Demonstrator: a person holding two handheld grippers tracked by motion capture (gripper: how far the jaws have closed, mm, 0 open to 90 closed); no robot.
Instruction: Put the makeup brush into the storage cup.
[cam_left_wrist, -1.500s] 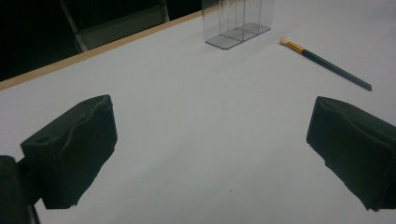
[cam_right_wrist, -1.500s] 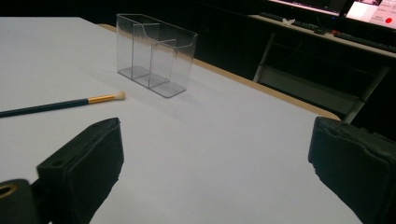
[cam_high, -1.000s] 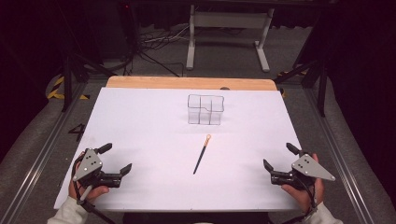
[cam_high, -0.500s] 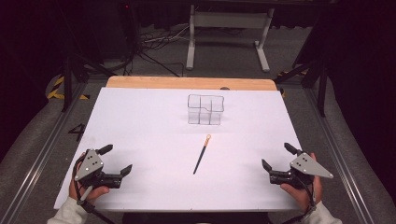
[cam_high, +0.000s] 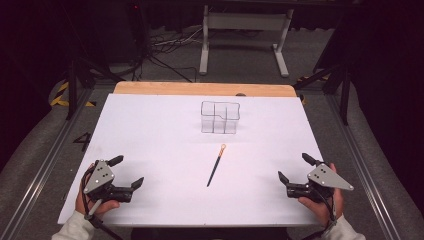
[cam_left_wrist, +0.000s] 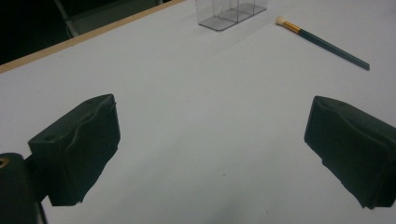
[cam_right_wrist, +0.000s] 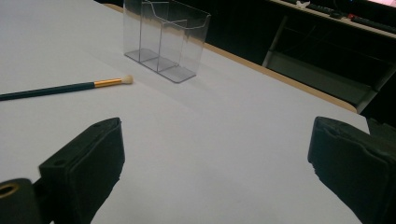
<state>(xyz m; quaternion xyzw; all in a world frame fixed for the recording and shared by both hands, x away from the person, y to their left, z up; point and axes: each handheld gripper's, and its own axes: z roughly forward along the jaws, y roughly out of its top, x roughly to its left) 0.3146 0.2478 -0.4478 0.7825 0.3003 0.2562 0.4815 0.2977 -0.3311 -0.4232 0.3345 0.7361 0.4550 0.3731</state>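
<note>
A dark-handled brush (cam_high: 215, 165) with a gold ferrule and pale tip lies flat near the middle of the white table (cam_high: 150, 130). It also appears as the brush (cam_left_wrist: 327, 43) in the left gripper view and the brush (cam_right_wrist: 60, 87) in the right gripper view. Behind it stands a clear plastic organizer (cam_high: 220, 117) with compartments, seen empty as the organizer (cam_right_wrist: 163, 39). My left gripper (cam_high: 127, 172) rests open at the front left, nothing between its jaws. My right gripper (cam_high: 294, 169) is open at the front right, likewise holding nothing. Both stay well apart from the brush.
A wooden strip (cam_high: 200, 89) borders the table's far edge. Beyond it stand a white frame's legs (cam_high: 240, 35) and cables on the dark floor. Metal rails (cam_high: 45, 150) run along both sides of the table.
</note>
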